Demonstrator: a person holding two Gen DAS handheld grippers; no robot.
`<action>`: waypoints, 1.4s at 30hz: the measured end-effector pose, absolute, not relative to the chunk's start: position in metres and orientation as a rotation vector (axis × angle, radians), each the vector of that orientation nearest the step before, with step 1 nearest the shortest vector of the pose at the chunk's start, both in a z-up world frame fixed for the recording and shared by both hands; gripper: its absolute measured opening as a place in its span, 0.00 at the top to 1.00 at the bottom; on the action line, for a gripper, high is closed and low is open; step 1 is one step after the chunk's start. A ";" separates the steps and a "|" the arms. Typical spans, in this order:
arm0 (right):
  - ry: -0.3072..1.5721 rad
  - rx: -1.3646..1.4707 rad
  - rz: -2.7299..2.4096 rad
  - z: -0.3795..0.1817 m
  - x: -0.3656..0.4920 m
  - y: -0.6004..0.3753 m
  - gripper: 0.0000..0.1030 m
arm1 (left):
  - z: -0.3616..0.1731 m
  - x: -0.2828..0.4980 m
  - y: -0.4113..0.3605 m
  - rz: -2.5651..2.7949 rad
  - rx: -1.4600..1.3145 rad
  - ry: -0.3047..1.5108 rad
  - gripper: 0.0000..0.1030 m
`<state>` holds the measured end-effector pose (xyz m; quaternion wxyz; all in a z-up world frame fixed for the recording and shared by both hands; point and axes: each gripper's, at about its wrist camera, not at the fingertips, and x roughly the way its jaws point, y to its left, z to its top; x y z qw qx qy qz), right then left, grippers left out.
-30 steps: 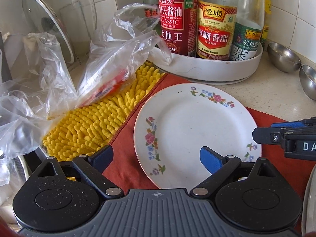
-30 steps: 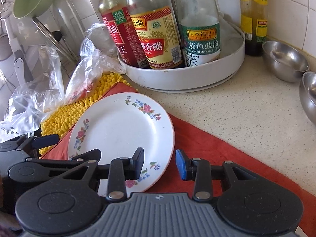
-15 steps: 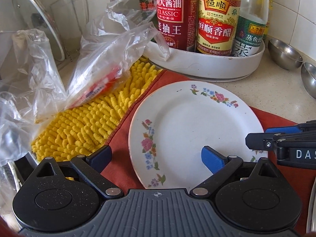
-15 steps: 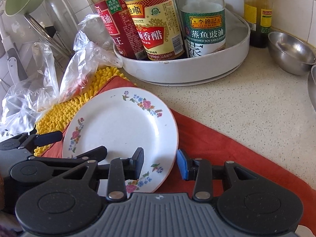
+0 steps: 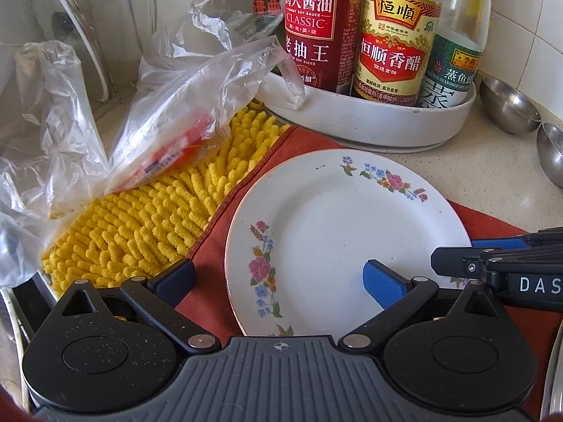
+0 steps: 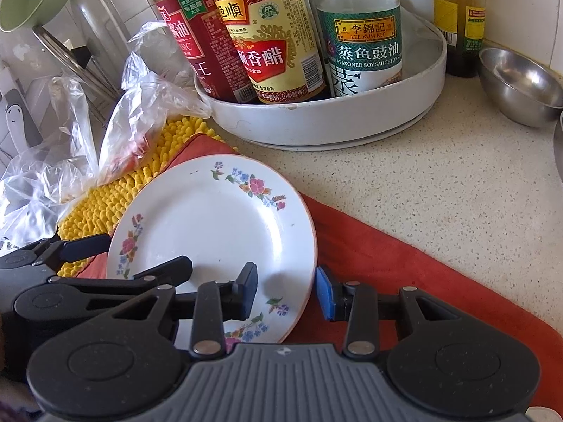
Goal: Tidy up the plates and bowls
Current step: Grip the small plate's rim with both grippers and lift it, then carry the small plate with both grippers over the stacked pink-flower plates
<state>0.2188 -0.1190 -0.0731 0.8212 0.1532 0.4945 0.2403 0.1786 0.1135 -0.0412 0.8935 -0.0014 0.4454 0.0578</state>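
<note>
A white plate with flower prints (image 5: 337, 232) lies on a red cloth (image 5: 211, 302); it also shows in the right wrist view (image 6: 211, 232). My left gripper (image 5: 278, 277) is wide open, its jaws either side of the plate's near left edge. My right gripper (image 6: 286, 292) is open, its jaws straddling the plate's near right rim, one above the plate, one outside it. Steel bowls (image 6: 520, 88) sit at the far right on the counter.
A white round tray (image 5: 369, 123) with sauce bottles (image 5: 390, 35) stands behind the plate. A yellow chenille mat (image 5: 147, 221) and clear plastic bags (image 5: 169, 105) lie at left. A glass lid (image 5: 67, 31) leans in a rack at far left.
Both grippers have moved forward toward the plate and the bottles. The right gripper's jaws now stand around the plate's rim. The plate has not moved.
</note>
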 end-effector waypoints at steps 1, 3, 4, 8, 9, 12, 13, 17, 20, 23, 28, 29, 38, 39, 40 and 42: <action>1.051 0.328 0.510 -0.073 0.219 -0.119 0.61 | -0.041 0.178 0.114 0.118 -0.003 0.923 0.00; 1.049 0.332 0.508 -0.073 0.219 -0.119 0.61 | -0.042 0.179 0.114 0.114 -0.002 0.922 0.00; 1.048 0.335 0.506 -0.074 0.218 -0.119 0.61 | -0.042 0.179 0.114 0.112 -0.002 0.921 0.00; 1.044 0.337 0.505 -0.074 0.218 -0.120 0.61 | -0.043 0.181 0.115 0.107 -0.003 0.919 0.00; 1.043 0.338 0.505 -0.074 0.218 -0.120 0.61 | -0.043 0.181 0.115 0.106 -0.004 0.919 0.00; 1.042 0.340 0.507 -0.074 0.218 -0.120 0.61 | -0.044 0.181 0.115 0.105 -0.005 0.918 0.00; 1.040 0.340 0.508 -0.074 0.218 -0.120 0.60 | -0.043 0.180 0.115 0.105 -0.006 0.918 0.00; 1.024 0.339 0.518 -0.075 0.217 -0.121 0.60 | -0.044 0.180 0.115 0.100 -0.004 0.916 0.00; 1.023 0.355 0.523 -0.076 0.219 -0.123 0.60 | -0.045 0.181 0.116 0.090 -0.011 0.916 0.00; 1.011 0.335 0.525 -0.076 0.216 -0.122 0.63 | -0.047 0.180 0.118 0.066 -0.024 0.916 0.00; 1.020 0.350 0.510 -0.076 0.214 -0.125 0.70 | -0.050 0.176 0.107 -0.019 0.000 0.924 0.01; 1.020 0.358 0.508 -0.076 0.213 -0.126 0.70 | -0.051 0.175 0.103 -0.018 0.022 0.920 0.00; 1.033 0.384 0.518 -0.078 0.216 -0.129 0.71 | -0.050 0.183 0.127 -0.068 -0.067 0.924 0.05; 1.025 0.361 0.521 -0.077 0.215 -0.126 0.71 | -0.051 0.183 0.125 -0.070 -0.056 0.921 0.04; 1.023 0.350 0.517 -0.076 0.213 -0.125 0.72 | -0.051 0.184 0.122 -0.074 -0.045 0.920 0.06; 1.036 0.377 0.502 -0.075 0.211 -0.127 0.72 | -0.048 0.182 0.115 -0.071 -0.022 0.914 0.07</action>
